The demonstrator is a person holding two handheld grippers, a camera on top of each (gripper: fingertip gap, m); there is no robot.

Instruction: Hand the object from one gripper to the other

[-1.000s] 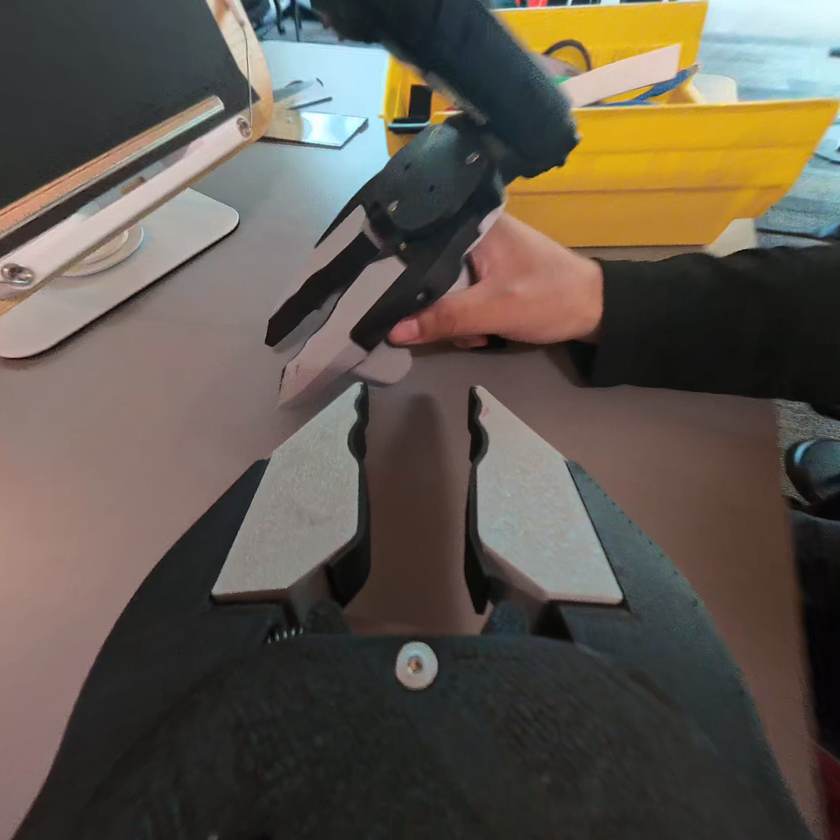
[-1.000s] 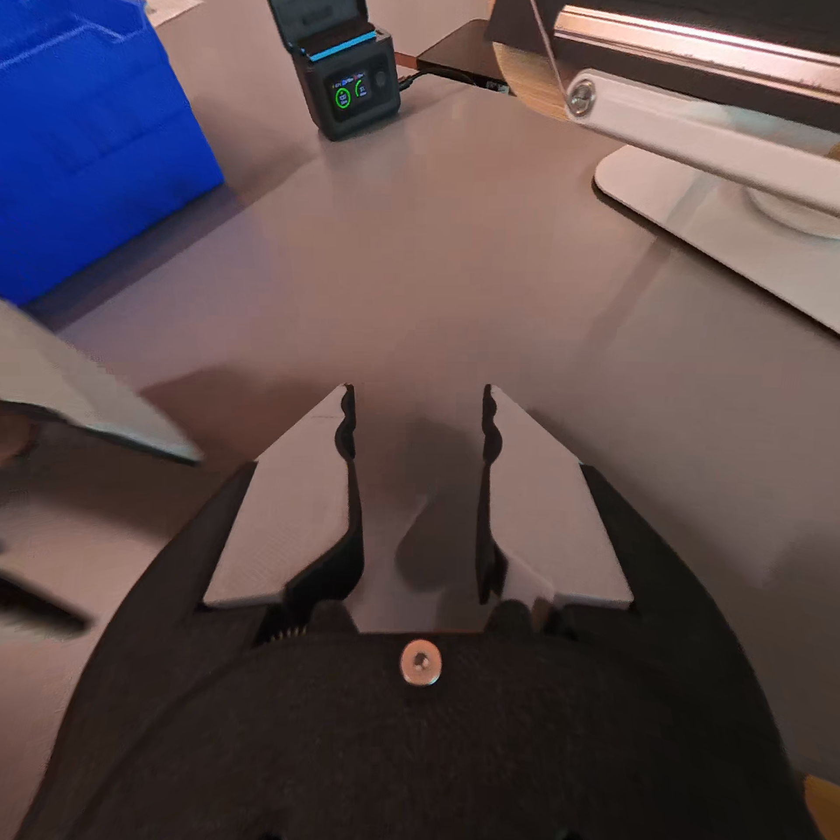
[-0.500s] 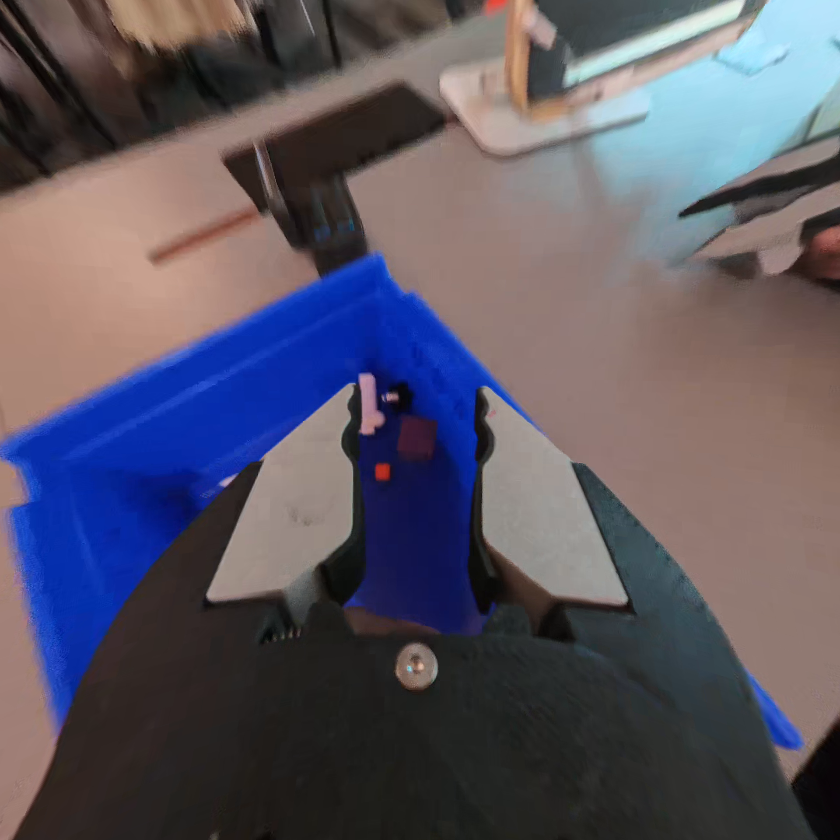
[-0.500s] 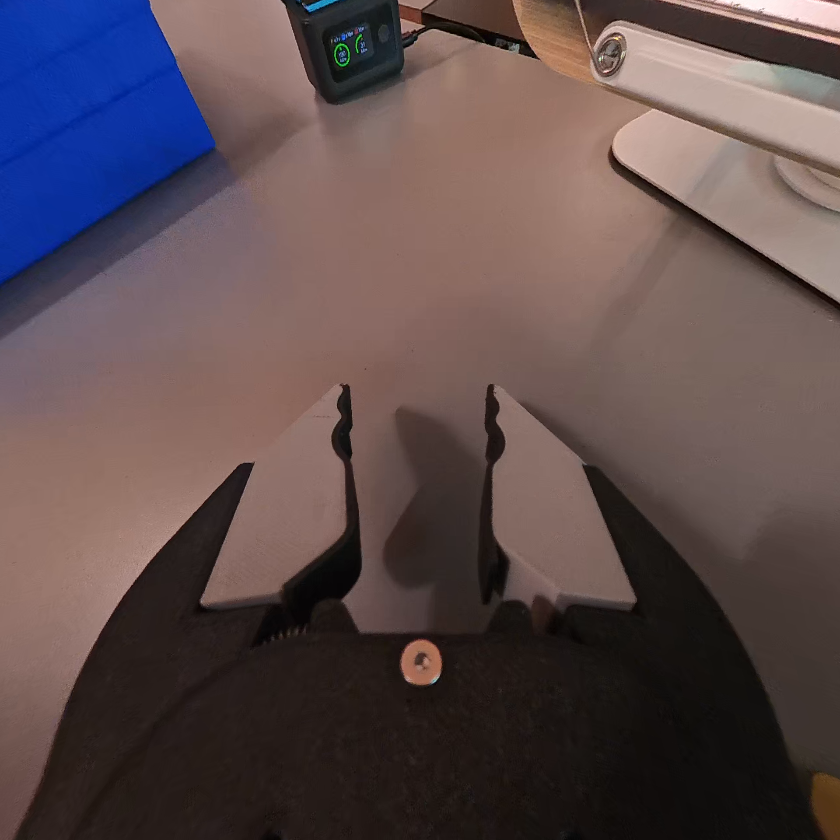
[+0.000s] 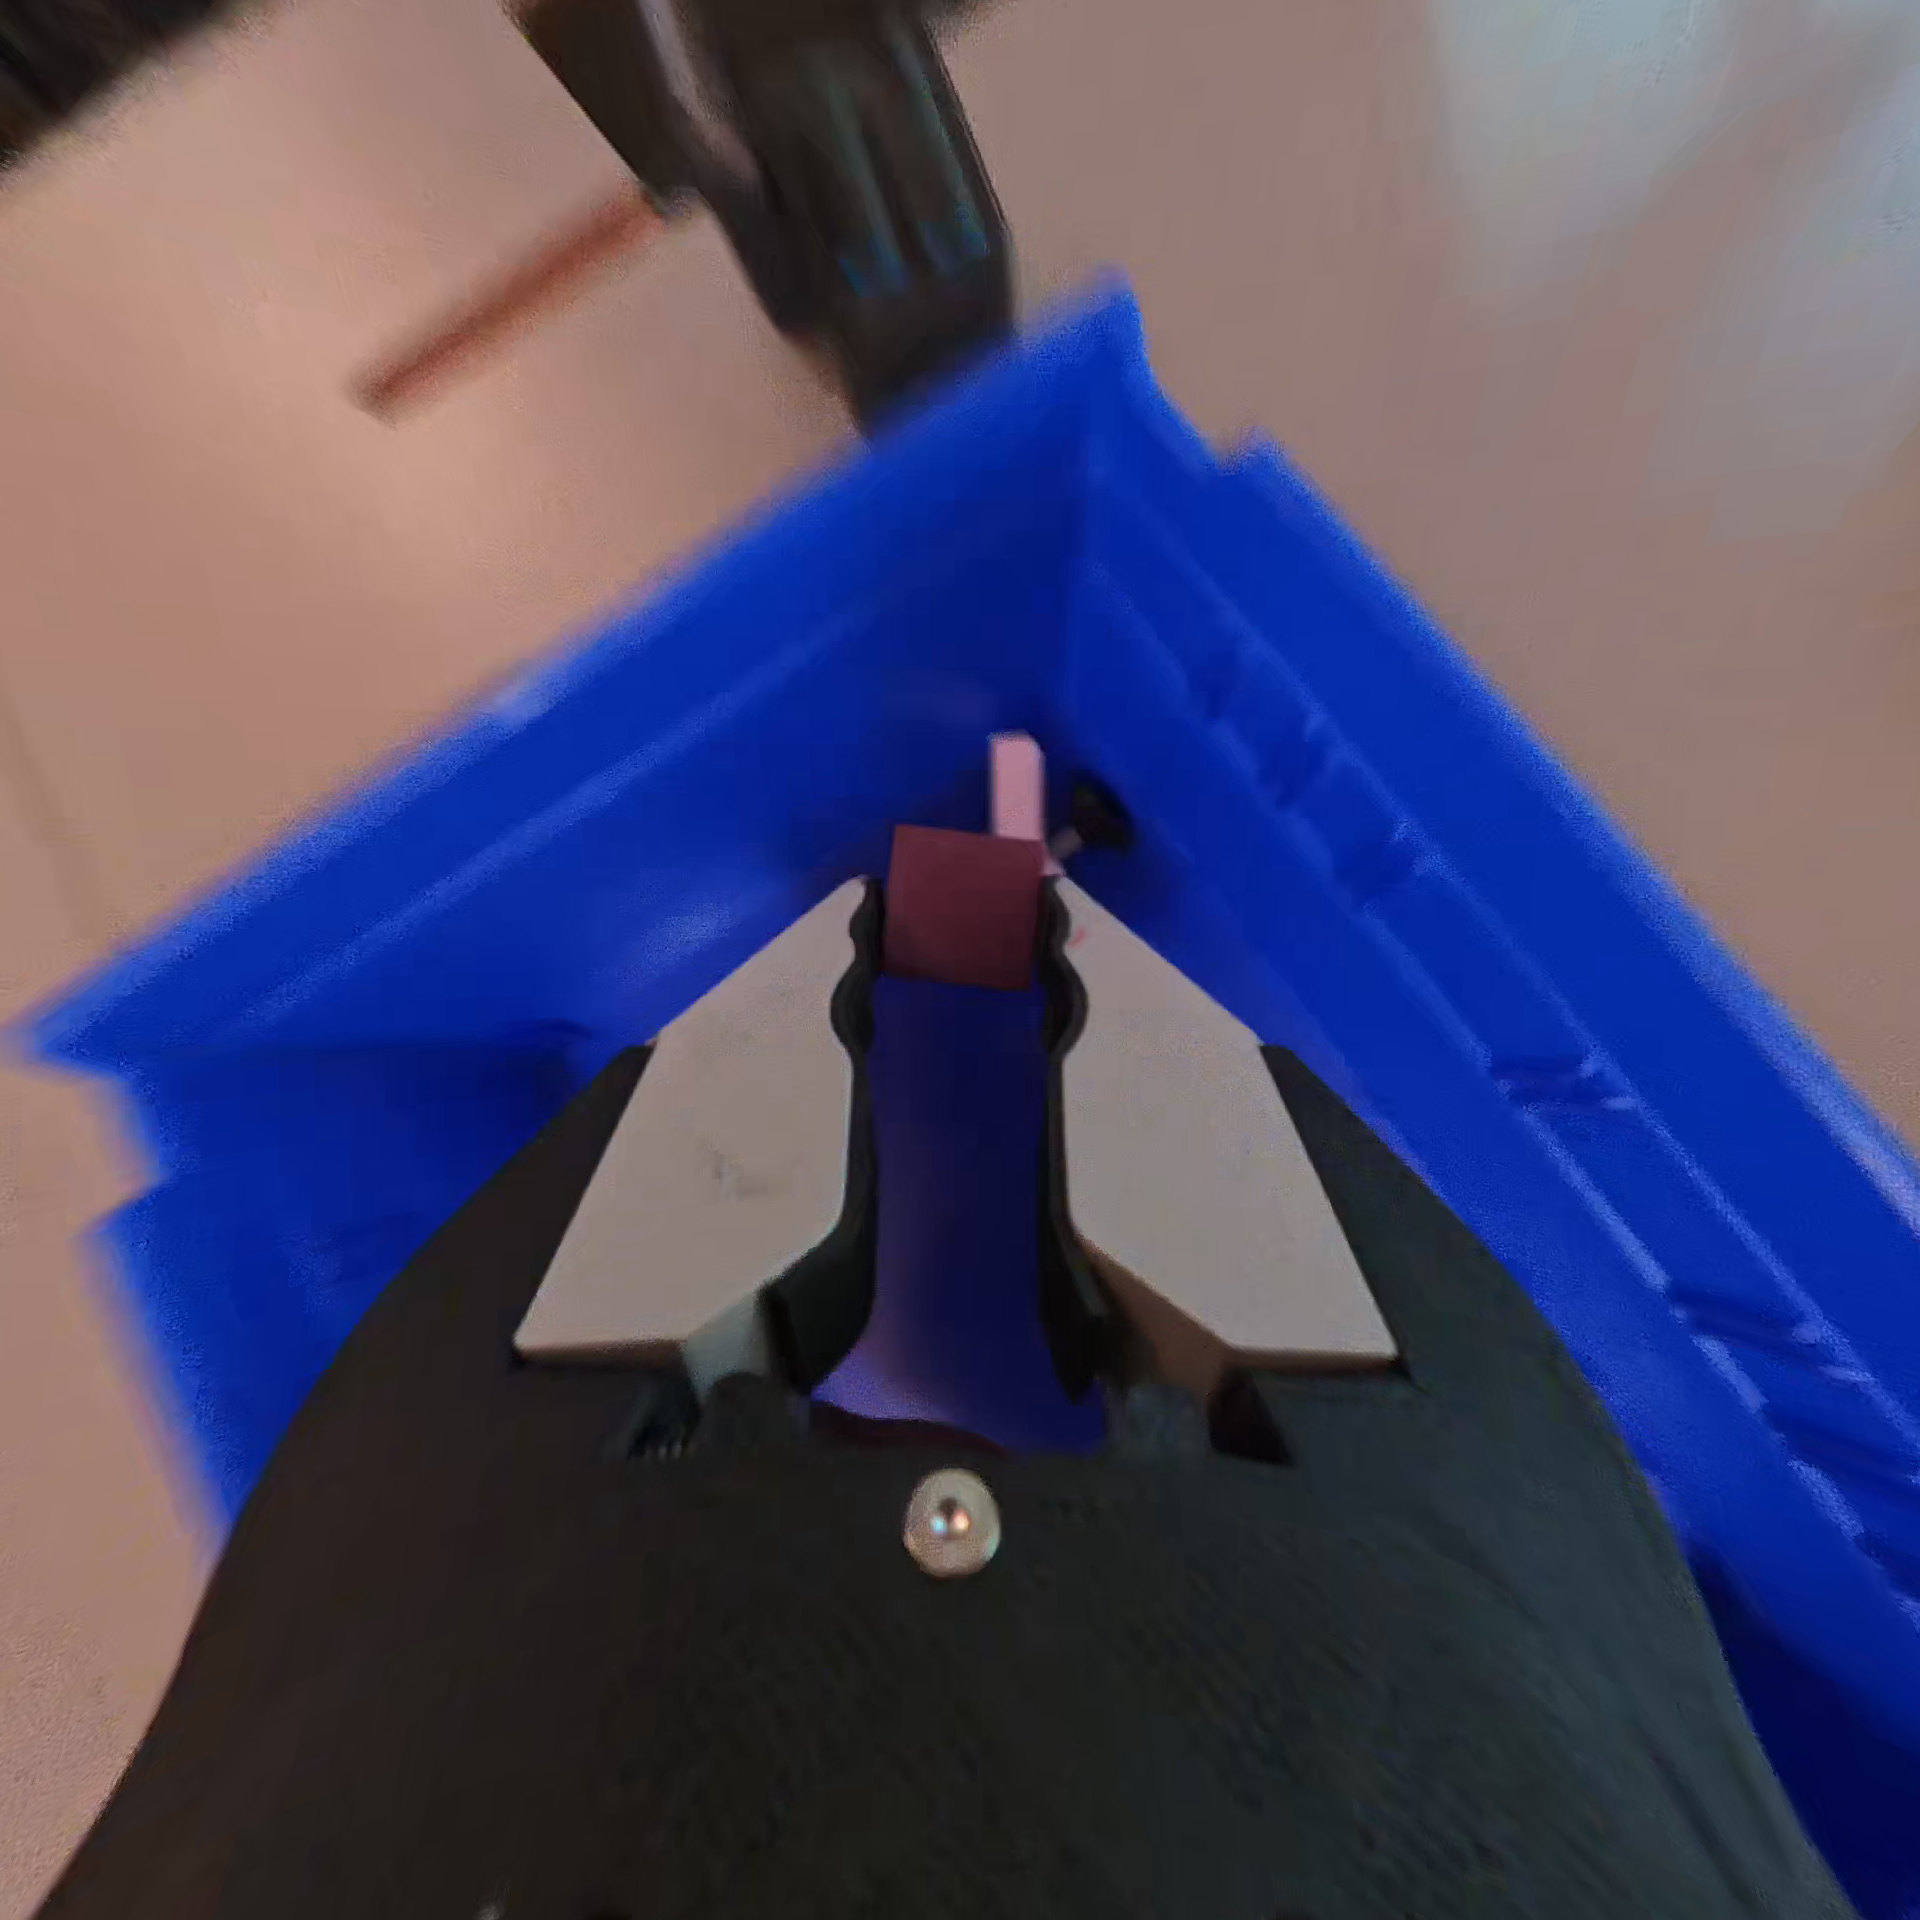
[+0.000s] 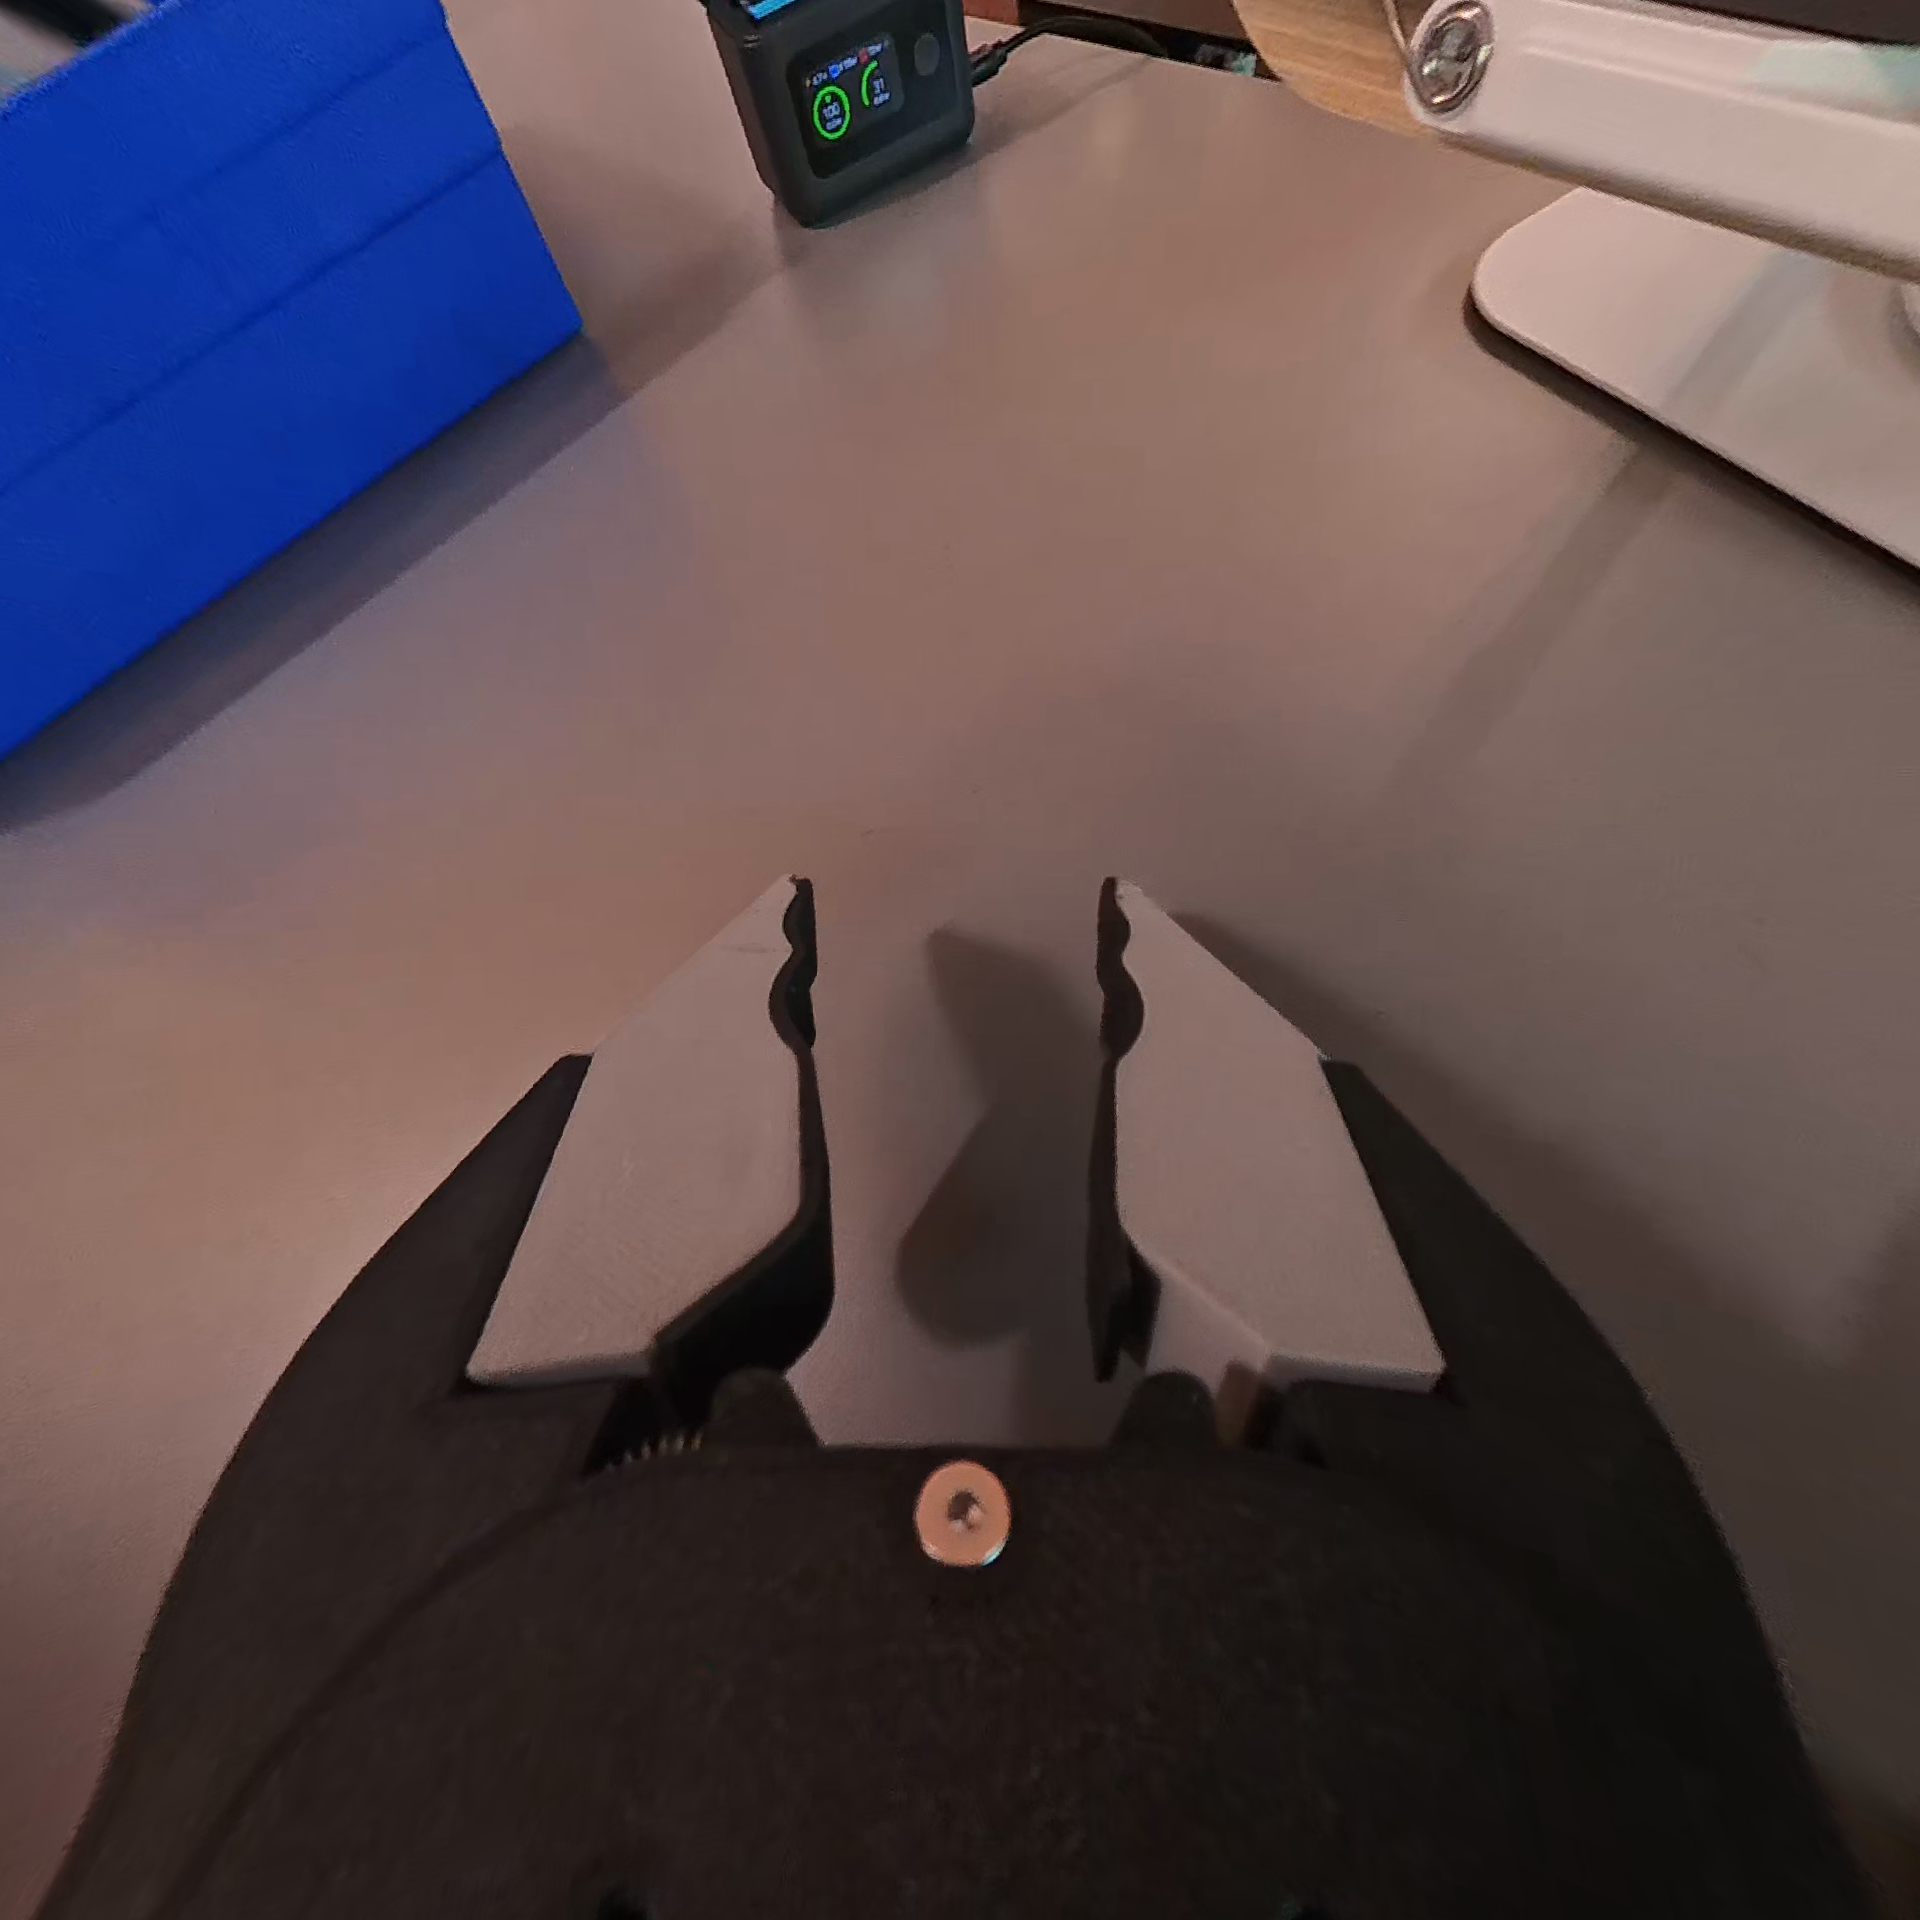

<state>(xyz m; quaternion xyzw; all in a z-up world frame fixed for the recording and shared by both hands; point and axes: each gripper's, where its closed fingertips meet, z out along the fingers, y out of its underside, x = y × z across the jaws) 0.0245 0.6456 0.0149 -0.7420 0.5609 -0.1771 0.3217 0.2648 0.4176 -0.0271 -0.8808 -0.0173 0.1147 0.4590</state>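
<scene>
On the bench, inside the blue bin, my left gripper seems to pinch a dark red block; my right gripper is open and empty.

The left claw points downward, its two fingers closed on a small cube at the tips. The right claw is spread apart, holding nothing.

My left gripper has pale grey fingers on a black body, and between them sits a dark maroon cube. Behind it lies a pale pink piece inside the bright blue bin; through the blur, a small black bit seems to lie beside it. The table is greyish brown, and the small dark grey device shows green rings on its screen.
</scene>
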